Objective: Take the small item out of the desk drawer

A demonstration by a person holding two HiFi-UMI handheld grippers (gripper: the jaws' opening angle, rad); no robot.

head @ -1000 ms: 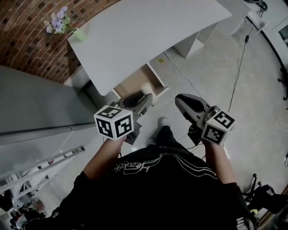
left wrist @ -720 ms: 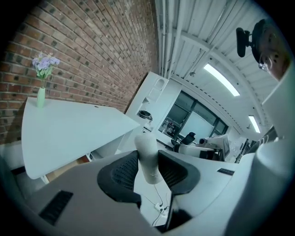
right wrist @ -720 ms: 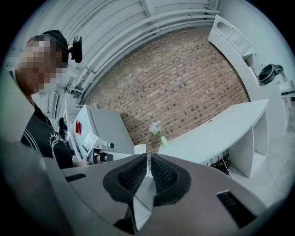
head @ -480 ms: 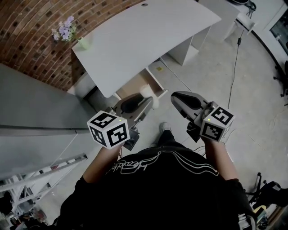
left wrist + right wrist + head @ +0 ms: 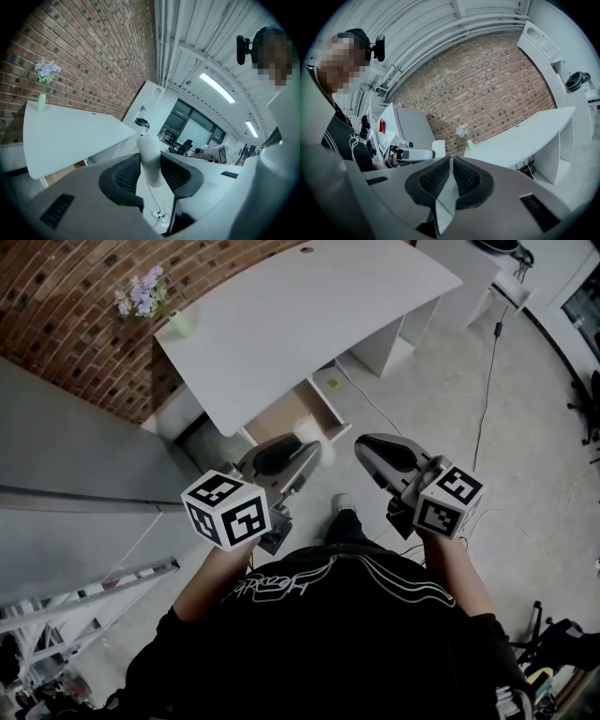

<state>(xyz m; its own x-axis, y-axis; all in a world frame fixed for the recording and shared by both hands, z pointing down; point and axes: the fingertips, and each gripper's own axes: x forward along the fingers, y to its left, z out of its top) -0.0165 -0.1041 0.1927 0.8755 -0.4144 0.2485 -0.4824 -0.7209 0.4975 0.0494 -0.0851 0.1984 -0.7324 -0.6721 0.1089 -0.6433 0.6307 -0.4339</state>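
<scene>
A small white cylinder (image 5: 306,431) (image 5: 149,152) stands upright between the dark pads of my left gripper (image 5: 309,448) (image 5: 151,173), which is shut on it. It hangs in the air just in front of the open desk drawer (image 5: 286,413), whose pale wood inside shows under the white desk top (image 5: 309,315). My right gripper (image 5: 364,446) (image 5: 452,176) hovers beside it to the right, jaws together with only a thin slit and nothing in them. The right gripper view also shows the left gripper (image 5: 415,153) holding the cylinder (image 5: 438,147).
A green vase of lilac flowers (image 5: 178,324) stands at the desk's far left corner, against the brick wall (image 5: 66,306). A grey cabinet (image 5: 75,456) is at the left, a ladder (image 5: 84,596) lower left. A cable (image 5: 487,381) runs over the floor at the right.
Both grippers have risen a little and drawn back from the drawer. The left one still holds the white cylinder. The right gripper's jaws have stayed together.
</scene>
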